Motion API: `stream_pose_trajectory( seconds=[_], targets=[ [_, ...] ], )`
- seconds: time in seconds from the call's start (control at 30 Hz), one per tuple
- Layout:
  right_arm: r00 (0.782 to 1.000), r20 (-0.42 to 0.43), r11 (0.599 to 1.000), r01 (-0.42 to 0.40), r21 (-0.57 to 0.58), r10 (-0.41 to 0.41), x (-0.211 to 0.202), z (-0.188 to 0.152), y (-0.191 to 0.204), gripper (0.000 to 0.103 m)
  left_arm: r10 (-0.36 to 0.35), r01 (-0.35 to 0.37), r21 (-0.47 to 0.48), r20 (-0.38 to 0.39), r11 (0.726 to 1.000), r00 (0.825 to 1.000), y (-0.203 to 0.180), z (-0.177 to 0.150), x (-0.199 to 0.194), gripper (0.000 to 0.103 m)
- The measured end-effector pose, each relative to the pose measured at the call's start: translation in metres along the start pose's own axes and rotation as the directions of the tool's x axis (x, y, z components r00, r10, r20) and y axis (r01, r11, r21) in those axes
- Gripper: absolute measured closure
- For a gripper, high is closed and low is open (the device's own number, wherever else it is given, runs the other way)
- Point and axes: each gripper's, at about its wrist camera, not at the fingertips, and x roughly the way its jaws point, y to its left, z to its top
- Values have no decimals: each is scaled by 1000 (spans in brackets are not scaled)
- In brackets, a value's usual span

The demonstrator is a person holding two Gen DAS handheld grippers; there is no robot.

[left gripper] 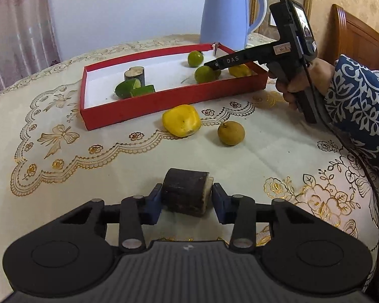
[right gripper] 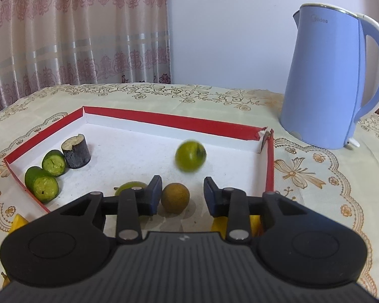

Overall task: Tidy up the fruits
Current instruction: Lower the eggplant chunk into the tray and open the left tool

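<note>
My left gripper point(left gripper: 187, 197) is shut on a dark sugarcane piece point(left gripper: 185, 192) low over the tablecloth. A yellow fruit point(left gripper: 182, 120) and a brown round fruit point(left gripper: 231, 133) lie on the cloth in front of the red tray point(left gripper: 139, 106). My right gripper point(right gripper: 182, 194) is open over the tray's right end point(right gripper: 269, 166), its fingers on either side of a brown round fruit point(right gripper: 175, 197), apart from it. A green lime point(right gripper: 190, 158) beyond it is blurred. Two green cut pieces point(right gripper: 48, 174) and another sugarcane piece point(right gripper: 75, 154) sit at the tray's left.
A blue kettle point(right gripper: 333, 80) stands behind the tray's right corner. A yellow fruit point(left gripper: 240, 70) lies in the tray under the right gripper point(left gripper: 212, 65). The person's arm in a blue patterned sleeve point(left gripper: 358, 106) reaches in from the right. A curtain hangs beyond the table.
</note>
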Motion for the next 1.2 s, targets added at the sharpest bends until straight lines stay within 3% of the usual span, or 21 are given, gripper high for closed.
stream_pose_trajectory(
  seconds=[0.13,0.17,0.2,0.27,0.33,0.4,0.47,0.53,0.63,0.83,1.2],
  targets=[
    [1000,28,1000,-14,13,13,-9,0,-3,64,14,-14,4,12,1000,1000,0,7,-1,63],
    [999,43,1000,-18,17,17,-13,1,-3,53,20,-21,8,17,1000,1000,0,10,-2,63],
    [998,63,1000,-6,20,4,-18,0,-3,30,29,-29,11,25,1000,999,-1,14,-4,63],
    [990,139,999,27,33,-31,-34,-1,-5,8,44,-46,25,43,999,998,-1,24,-6,63],
    [978,207,996,9,91,-27,-48,-2,-15,7,63,-66,39,72,997,995,-3,38,-9,63],
    [951,307,981,-26,191,-35,-63,-7,-33,0,77,-83,60,102,995,992,-7,54,-10,63],
    [919,388,952,-58,302,-67,-74,-16,-53,0,93,-105,84,136,991,986,-13,72,-7,63],
    [909,406,911,-88,402,-91,-77,-22,-74,0,106,-123,105,160,987,981,-18,90,0,63],
    [912,401,886,-114,449,-86,-75,-24,-85,0,127,-149,115,177,982,976,-23,116,21,63],
    [935,348,899,-96,427,-65,-64,-23,-81,0,183,-197,80,158,977,970,-28,150,75,63],
    [961,276,903,-95,418,-27,-56,-26,-77,0,245,-248,40,54,968,968,-20,154,130,63]
  ],
)
